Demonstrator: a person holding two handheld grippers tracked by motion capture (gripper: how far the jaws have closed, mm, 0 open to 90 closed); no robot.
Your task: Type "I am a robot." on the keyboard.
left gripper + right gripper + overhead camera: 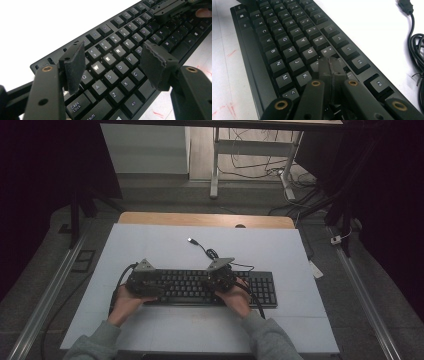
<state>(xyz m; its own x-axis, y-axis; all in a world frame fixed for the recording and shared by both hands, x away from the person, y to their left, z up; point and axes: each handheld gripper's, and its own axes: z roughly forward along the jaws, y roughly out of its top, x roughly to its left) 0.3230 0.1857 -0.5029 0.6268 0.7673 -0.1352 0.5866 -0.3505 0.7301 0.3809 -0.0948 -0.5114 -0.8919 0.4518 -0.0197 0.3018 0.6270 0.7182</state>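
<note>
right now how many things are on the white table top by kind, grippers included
keyboard: 1
usb cable: 1
grippers: 2, left gripper open over the keys, right gripper shut with its tips down at the keys
total: 4

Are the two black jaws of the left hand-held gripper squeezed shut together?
No, the left hand-held gripper has its jaws standing wide apart above the keyboard, with the lit W, E and R keys showing between them.

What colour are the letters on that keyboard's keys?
White on black keys; the keyboard shows them best in the left gripper view, where W, E and R glow brightest.
</note>
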